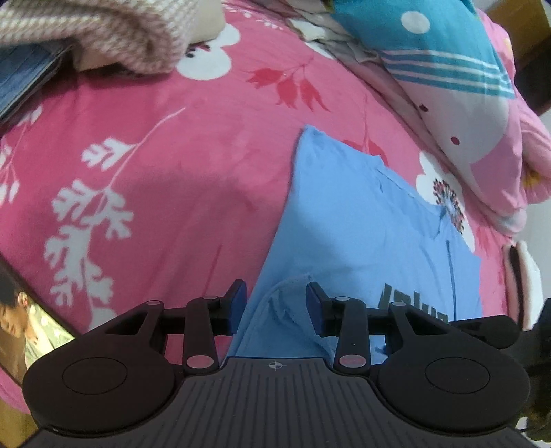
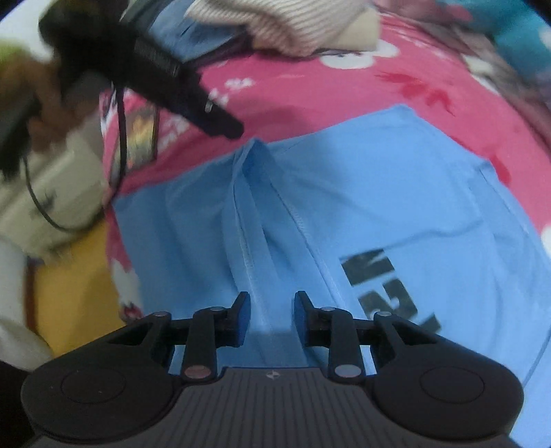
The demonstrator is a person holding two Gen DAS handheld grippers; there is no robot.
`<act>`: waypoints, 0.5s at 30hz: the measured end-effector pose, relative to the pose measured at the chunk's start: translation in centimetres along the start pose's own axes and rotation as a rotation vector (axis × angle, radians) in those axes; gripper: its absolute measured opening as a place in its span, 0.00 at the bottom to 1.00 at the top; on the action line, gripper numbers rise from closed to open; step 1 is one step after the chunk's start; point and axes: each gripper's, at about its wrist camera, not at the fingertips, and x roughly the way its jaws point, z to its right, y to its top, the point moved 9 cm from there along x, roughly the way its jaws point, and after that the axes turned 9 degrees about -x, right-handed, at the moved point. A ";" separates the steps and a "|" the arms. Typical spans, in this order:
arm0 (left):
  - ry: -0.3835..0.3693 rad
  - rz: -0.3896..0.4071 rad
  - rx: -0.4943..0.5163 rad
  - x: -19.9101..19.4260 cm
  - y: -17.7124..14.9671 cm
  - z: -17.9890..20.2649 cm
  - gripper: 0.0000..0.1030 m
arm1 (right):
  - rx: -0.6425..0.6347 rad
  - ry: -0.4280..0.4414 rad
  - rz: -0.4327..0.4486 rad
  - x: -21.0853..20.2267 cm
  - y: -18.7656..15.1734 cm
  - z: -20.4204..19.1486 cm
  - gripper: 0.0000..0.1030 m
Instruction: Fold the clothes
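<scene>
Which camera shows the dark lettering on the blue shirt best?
The right wrist view: the dark lettering on the blue shirt shows large, though blurred. The left wrist view shows only a piece of it, cut off behind the gripper.

A bed under a pink floral cover is carrying everything. A light blue T-shirt is lying flat on it, running out ahead of the left fingers and under the right fingers. Far beyond the fingertips, a striped knit garment is resting to the left, and a blue-and-white pillow is sitting to the right.
</scene>
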 end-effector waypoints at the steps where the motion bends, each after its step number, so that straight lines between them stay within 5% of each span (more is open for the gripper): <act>1: -0.003 -0.001 -0.002 -0.1 -0.2 -0.1 0.36 | -0.024 -0.018 -0.010 0.4 0.1 -0.1 0.06; 3: -0.010 -0.006 0.014 -0.3 -0.5 -0.1 0.37 | -0.027 -0.043 0.002 0.2 0.4 0.3 0.03; 12: 0.006 -0.046 0.189 0.4 -1.6 0.6 0.37 | 0.390 -0.013 -0.013 -0.5 0.6 6.1 0.05; 15: 0.039 -0.057 0.265 1.1 -1.9 0.8 0.37 | 0.439 -0.014 0.001 -1.2 0.6 6.8 0.06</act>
